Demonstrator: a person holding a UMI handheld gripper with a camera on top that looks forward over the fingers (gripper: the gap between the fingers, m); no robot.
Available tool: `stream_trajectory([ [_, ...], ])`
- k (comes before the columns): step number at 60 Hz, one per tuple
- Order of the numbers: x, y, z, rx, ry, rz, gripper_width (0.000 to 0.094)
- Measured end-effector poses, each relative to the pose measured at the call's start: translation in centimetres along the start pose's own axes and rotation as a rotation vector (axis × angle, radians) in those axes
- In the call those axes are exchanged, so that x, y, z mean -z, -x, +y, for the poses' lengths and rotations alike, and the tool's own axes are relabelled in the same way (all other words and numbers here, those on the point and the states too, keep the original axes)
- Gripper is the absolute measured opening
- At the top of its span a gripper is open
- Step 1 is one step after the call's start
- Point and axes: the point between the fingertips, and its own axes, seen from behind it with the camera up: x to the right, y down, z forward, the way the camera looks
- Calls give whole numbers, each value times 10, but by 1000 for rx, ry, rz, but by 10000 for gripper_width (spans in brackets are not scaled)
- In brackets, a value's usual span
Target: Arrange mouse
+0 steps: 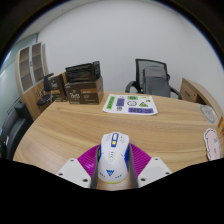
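A white mouse (112, 157) with blue and yellow markings sits between my gripper's (112, 160) two fingers, its nose pointing away from me. The pink pads (90, 158) touch both of its sides, so the gripper is shut on it. The mouse is over the near part of a round wooden table (110, 122). Whether it rests on the table or is lifted off it I cannot tell.
A white and green printed sheet (130, 103) lies at the table's far side. Dark boxes (83, 82) stand at the far left. A black office chair (155, 78) stands behind the table. A white object (212, 143) lies at the table's right edge.
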Motion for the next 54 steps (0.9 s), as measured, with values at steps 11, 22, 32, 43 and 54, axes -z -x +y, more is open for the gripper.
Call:
stream_trajectory([
  [11, 20, -1, -36, 19, -34, -44, 402],
  [22, 84, -133, -140, 7, -196, 70, 400],
  [32, 113, -319, -129, 10, -154, 272, 398],
  [43, 98, -405, -35, -54, 27, 295, 399],
  [54, 76, -408, 23, -101, 146, 215, 401],
])
